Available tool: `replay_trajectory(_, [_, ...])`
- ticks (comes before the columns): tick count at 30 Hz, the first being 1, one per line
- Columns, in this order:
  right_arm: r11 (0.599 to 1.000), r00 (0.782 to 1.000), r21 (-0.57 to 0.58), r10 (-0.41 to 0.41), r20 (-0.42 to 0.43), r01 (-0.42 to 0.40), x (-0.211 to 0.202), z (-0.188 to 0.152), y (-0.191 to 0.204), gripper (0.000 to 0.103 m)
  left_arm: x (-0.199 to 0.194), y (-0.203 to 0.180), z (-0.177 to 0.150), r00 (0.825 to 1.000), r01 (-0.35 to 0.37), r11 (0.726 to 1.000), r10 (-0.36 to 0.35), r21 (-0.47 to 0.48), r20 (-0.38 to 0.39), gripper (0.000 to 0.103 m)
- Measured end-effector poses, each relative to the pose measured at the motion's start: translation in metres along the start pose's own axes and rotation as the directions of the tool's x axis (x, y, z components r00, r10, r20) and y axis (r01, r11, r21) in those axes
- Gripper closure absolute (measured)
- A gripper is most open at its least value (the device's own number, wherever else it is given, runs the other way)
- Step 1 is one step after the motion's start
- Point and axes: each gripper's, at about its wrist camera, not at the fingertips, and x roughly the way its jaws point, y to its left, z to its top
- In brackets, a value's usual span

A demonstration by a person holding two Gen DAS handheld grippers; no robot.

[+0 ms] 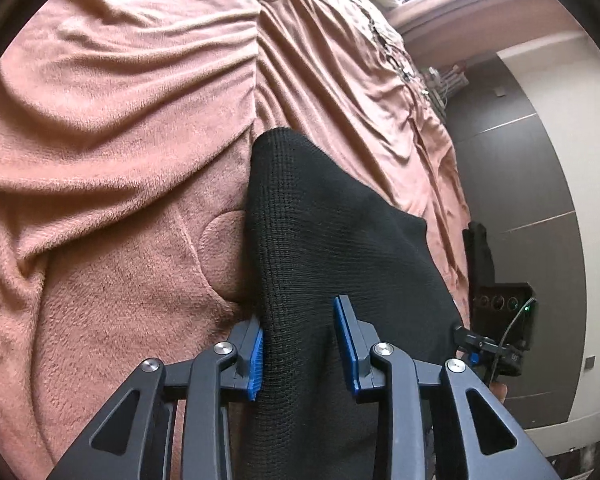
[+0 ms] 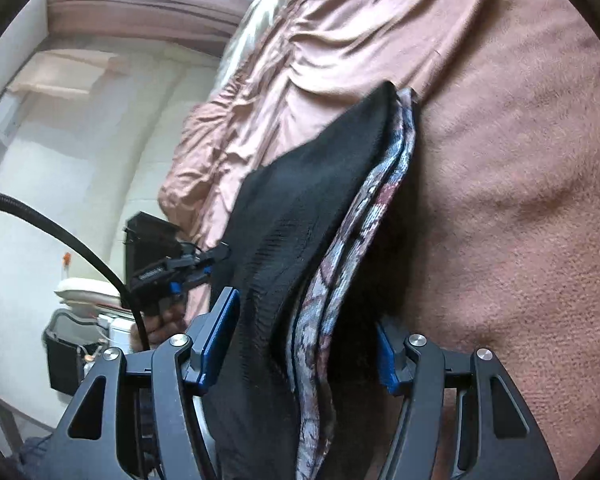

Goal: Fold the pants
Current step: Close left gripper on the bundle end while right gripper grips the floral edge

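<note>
Through your left wrist camera, the pants (image 1: 324, 240) are a black ribbed knit, bunched into a thick fold that runs straight ahead from your left tongs (image 1: 302, 344) and ends in a rounded tip on the pink fleece blanket (image 1: 112, 184). The cloth sits between the blue pads (image 1: 256, 360); the left pad lies against it, the right one appears to stand a little clear, so I cannot tell whether the grip is clenched. Left of the tongs the blanket is wide and rumpled; right of them it drops off at the bed's edge toward a grey wall panel (image 1: 540, 184).

Through your right wrist camera, the pants (image 2: 300, 216) show a patterned grey-and-maroon inner face (image 2: 360, 232) along their right edge. Your right tongs (image 2: 296, 344) straddle the thick bundle, grasping it, pads against both sides. Right of them lies smooth blanket (image 2: 512, 200); left of them the bed ends, and your left tongs (image 2: 172, 276) hover near the cloth's edge.
</note>
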Motion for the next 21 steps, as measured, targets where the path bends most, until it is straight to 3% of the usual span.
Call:
replay_trajectory(9, [0.999,0.998,0.001,-0.034,-0.044,0.034,0.016,0.011,0.006,0.044,0.019,0.013,0.003,1.000,0.018,0.998,-0.019,-0.059,-0.021,0.072])
replay_trajectory(11, [0.998,0.997,-0.005,-0.065,-0.042,0.065,0.013,0.013,0.009,0.061,0.013,0.008,0.002,1.000,0.006,0.999,-0.006,-0.035,-0.002,0.086])
replay_trajectory(13, [0.996,0.996,-0.019,-0.086,-0.037,0.085,0.009,0.012,0.014,0.067,0.006,0.003,0.001,1.000,0.012,1.000,-0.011,-0.020,0.018,0.089])
replay_trajectory(21, [0.973,0.987,-0.169,-0.151,0.050,0.157,-0.009,-0.003,0.066,0.074,-0.030,-0.020,-0.010,0.995,0.014,0.999,-0.019,0.050,0.102,0.092])
